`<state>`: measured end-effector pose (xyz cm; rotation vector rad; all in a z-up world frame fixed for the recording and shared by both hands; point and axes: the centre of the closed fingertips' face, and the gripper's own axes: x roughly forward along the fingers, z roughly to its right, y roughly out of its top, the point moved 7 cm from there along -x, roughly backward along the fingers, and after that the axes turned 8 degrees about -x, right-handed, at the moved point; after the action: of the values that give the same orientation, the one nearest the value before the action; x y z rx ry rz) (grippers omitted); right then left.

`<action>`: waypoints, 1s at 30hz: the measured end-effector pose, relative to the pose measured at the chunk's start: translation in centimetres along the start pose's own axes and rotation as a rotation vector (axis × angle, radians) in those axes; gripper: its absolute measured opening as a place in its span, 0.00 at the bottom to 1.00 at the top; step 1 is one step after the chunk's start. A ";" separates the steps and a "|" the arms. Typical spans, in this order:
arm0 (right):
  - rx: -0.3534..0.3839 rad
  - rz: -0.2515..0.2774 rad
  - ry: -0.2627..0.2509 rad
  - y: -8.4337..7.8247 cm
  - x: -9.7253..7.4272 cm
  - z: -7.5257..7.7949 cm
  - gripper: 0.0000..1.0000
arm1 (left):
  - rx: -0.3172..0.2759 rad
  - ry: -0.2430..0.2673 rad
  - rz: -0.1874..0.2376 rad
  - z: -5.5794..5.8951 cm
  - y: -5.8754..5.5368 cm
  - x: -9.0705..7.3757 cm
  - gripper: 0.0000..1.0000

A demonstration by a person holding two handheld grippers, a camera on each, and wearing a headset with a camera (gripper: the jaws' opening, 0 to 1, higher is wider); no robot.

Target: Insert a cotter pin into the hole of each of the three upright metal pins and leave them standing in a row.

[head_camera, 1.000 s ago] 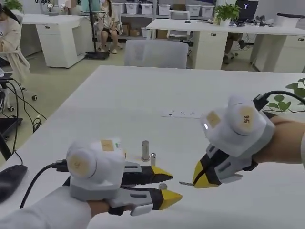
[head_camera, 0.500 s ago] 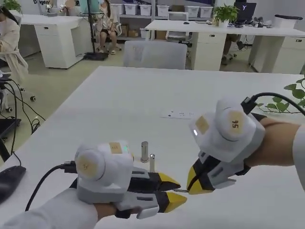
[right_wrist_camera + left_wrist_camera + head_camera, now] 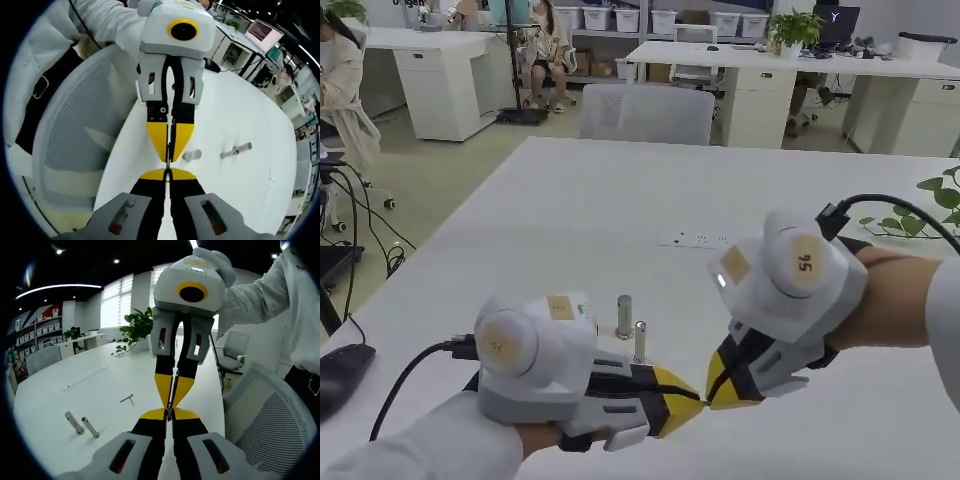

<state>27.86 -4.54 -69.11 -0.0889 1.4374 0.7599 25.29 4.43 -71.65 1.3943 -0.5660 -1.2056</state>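
On the white counter [image 3: 570, 200] the taller metal pin [image 3: 624, 316] stands upright, with a shorter metal pin [image 3: 640, 340] upright just beside it on the near side. Nearer the person than the taller pin, the left claw [image 3: 692, 405] and the right claw [image 3: 713, 393] meet tip to tip just above the counter. The left claw's jaws are pressed together; whether anything sits between them is too small to tell. The right claw's jaws are likewise closed, pinching a thin cotter pin [image 3: 173, 385] that shows as a grey sliver between its yellow tips in the left gripper view. A loose cotter pin [image 3: 127, 399] lies flat on the counter, apart from the taller pin, and a power strip [image 3: 700, 240] lies well beyond that pin.
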 end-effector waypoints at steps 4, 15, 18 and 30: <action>-0.001 0.003 0.002 0.0 0.1 -0.1 0.02 | 0.003 -0.008 -0.006 0.0 -0.1 0.0 0.01; 0.006 0.031 -0.001 -0.1 0.2 -0.1 0.04 | -0.011 -0.021 0.017 -0.2 -0.2 -0.2 0.00; 0.026 0.030 0.013 -0.2 0.3 -0.1 0.06 | -0.009 -0.026 0.016 -0.3 -0.2 -0.3 0.00; 0.089 0.072 0.085 -1.0 0.1 -0.4 0.14 | 0.038 -0.062 0.008 0.1 -0.4 -0.7 0.00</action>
<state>27.99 -5.48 -69.65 -0.0002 1.5602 0.7573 24.82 5.11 -71.71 1.3889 -0.6398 -1.2411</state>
